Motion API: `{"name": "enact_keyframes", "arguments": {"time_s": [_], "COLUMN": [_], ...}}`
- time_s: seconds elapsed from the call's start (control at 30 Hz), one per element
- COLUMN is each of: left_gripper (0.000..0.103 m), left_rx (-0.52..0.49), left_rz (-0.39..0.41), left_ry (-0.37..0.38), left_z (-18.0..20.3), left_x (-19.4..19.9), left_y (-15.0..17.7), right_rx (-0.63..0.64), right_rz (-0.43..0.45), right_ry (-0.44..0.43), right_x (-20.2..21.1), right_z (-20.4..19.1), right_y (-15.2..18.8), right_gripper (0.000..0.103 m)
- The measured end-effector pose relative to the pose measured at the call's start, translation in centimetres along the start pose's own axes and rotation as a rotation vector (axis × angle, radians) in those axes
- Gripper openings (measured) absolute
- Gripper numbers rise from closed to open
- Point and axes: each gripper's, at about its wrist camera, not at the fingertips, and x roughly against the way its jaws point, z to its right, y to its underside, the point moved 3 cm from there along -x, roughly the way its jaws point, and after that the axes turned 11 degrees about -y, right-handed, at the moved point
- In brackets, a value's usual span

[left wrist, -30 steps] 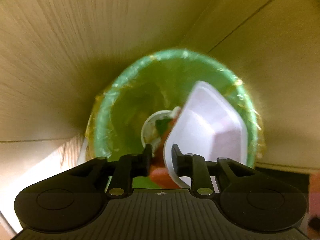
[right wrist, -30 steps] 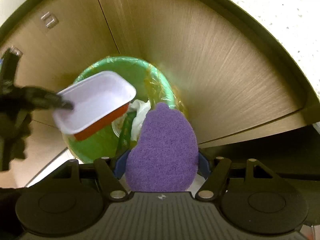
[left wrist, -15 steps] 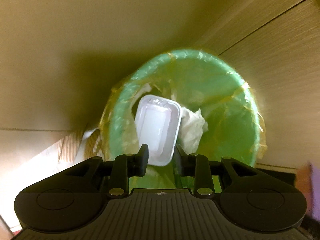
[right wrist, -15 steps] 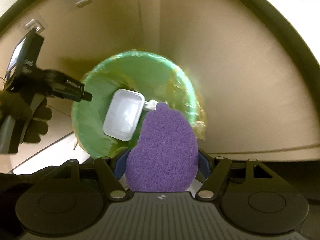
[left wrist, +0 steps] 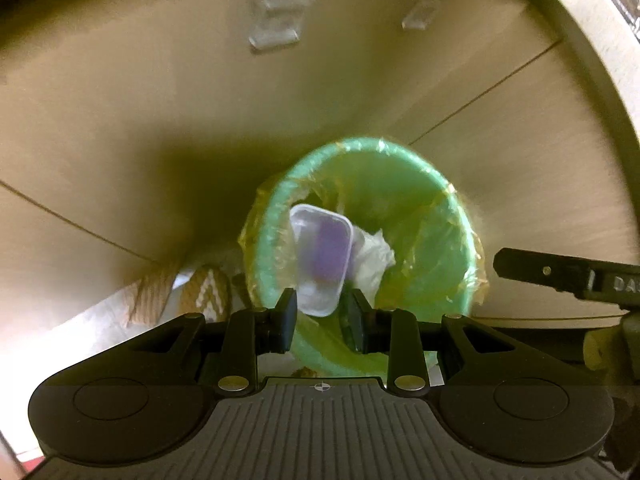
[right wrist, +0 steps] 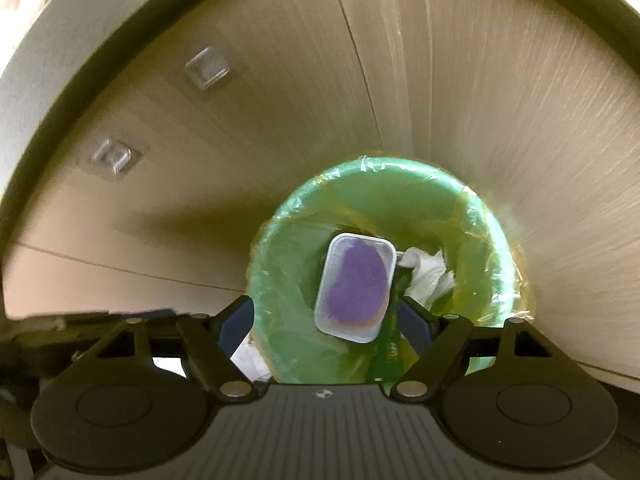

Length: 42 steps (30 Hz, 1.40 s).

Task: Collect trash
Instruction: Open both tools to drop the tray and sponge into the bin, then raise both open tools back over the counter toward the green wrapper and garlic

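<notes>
Hand-held grippers, two. Left hand-held gripper (left wrist: 319, 320): jaws parted a little, nothing held between them. Right hand-held gripper (right wrist: 327, 322): jaws spread wide and just opened further, nothing between them; one of its fingers (left wrist: 560, 274) is caught at the right edge of the left view only.

Bin (right wrist: 288, 264), one: green, round, lined with a clear yellowish bag, standing on the floor against the cabinet fronts; seen from above in both views.

Trash inside the bin, three pieces counted:
- Tray (right wrist: 354, 288), one: white, rectangular, lying open side up near the bin's middle.
- Scouring pad (right wrist: 358, 284), one: purple, lying inside the tray; sharply outlined in the right view, only a purple blur (left wrist: 328, 248) in the left.
- Crumpled paper (right wrist: 430, 276), one: white, just beside the tray's right edge.

Cabinet fronts (right wrist: 280, 100): pale wood grain, divided by seams. Clear stick-on hooks, two (right wrist: 206, 67) (right wrist: 112, 155), recorded in both views.

Left view only: a patterned brown item (left wrist: 208, 292) on the floor left of the bin, not identifiable.
</notes>
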Motion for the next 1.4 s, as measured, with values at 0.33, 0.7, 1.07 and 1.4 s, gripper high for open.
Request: {"name": "enact_keyframes", "arguments": {"time_s": [0.33,0.7,1.07,1.4], "left_gripper": [0.032,0.031,0.031,0.031], "left_rx": [-0.087,-0.193,-0.113,-0.011], "left_rz": [0.104,0.271,0.529,0.491], "left_ry": [0.048,0.176,0.134,0.141], "left_z": [2.6,5.5,-3.1,-10.8], "left_x": [6.9,14.7,20.6,19.3], "left_y": [-2.3,-8.9,-17.6,-21.8], "right_rx": [0.114,0.244,0.287,0.175], "right_rz": [0.11,0.416,0.545,0.495], "right_ry": [0.149,0.337,0.35,0.386], "right_x": [5.2,12.6,12.5,6.7], "right_z": [-1.9,-5.9,-12.9,-15.6], "right_y": [-1.0,-5.9,-16.9,-25.4], "right_gripper": [0.079,0.085,0.086,0.086]}}
